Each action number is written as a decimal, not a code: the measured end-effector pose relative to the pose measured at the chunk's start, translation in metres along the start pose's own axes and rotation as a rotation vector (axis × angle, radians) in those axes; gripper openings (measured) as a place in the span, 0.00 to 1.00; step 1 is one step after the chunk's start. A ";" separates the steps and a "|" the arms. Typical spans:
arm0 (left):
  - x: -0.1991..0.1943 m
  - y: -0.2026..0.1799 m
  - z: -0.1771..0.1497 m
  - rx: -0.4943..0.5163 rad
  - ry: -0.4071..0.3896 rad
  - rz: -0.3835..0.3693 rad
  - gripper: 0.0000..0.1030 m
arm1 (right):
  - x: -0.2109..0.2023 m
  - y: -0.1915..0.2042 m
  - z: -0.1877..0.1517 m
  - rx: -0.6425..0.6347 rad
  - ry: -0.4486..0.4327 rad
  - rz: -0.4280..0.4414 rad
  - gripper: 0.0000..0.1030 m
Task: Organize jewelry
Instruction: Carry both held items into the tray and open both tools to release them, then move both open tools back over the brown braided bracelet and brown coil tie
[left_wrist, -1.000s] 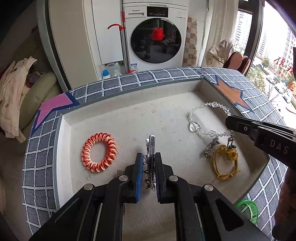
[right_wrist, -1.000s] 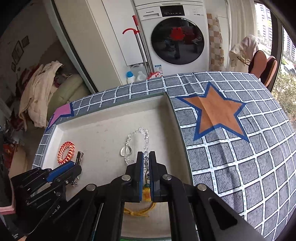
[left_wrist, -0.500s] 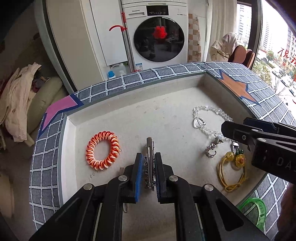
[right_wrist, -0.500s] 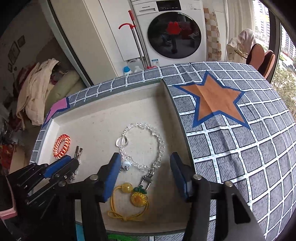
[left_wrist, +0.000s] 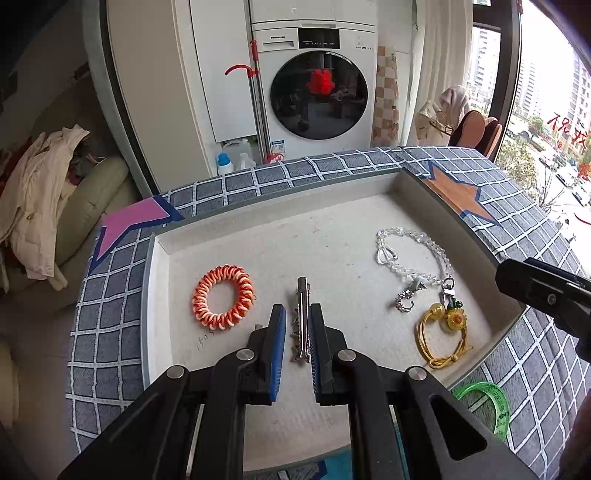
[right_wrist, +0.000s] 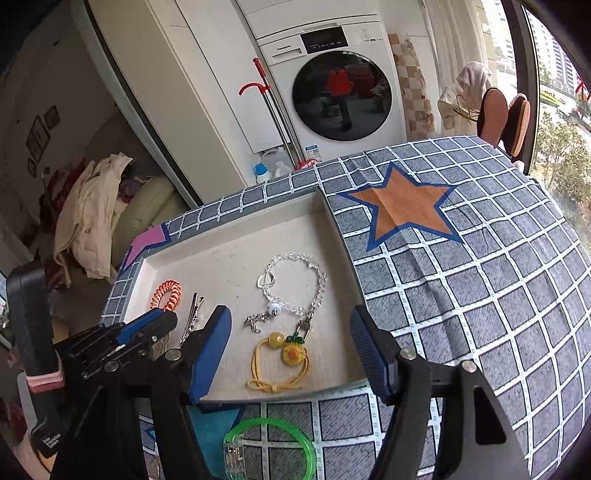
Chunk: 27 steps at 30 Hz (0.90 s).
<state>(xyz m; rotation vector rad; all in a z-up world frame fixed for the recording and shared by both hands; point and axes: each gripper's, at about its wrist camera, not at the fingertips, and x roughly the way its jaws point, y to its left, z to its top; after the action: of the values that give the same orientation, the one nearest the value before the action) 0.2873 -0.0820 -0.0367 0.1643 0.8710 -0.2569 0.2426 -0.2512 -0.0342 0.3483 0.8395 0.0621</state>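
Jewelry lies sorted in a shallow tray (left_wrist: 159, 295) on the checked surface (right_wrist: 480, 295). The left claw (left_wrist: 298, 328) is clenched on a silver hair clip (left_wrist: 302, 314), seemingly to set it beside the orange coil band (left_wrist: 222, 297) at nine o'clock. The right claw (right_wrist: 290, 345), jaws just opening with nothing pinched, hangs released above the bead bracelet (right_wrist: 295, 280) and yellow charm cord (right_wrist: 280, 365).

Shiny metal hair clip (left_wrist: 303, 317) – clear glassy bead bracelet (left_wrist: 410, 251) – matt tray (left_wrist: 258, 236).

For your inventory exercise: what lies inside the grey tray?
Inside the tray: orange coil hair tie, metal hair clip, clear bead bracelet, yellow cord charm. The left gripper hides the near floor.
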 end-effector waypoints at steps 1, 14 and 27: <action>-0.004 0.002 0.000 -0.003 -0.008 0.000 0.31 | -0.003 0.000 -0.002 0.001 -0.001 0.001 0.68; -0.021 0.013 -0.007 -0.048 -0.023 -0.015 0.31 | -0.028 0.005 -0.025 -0.027 0.009 -0.005 0.77; -0.054 0.027 -0.038 -0.066 -0.066 0.026 1.00 | -0.044 0.001 -0.051 -0.049 0.028 0.001 1.00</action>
<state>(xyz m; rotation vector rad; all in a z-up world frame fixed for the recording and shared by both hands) 0.2336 -0.0385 -0.0183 0.1052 0.8103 -0.2083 0.1759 -0.2443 -0.0336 0.3020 0.8642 0.0890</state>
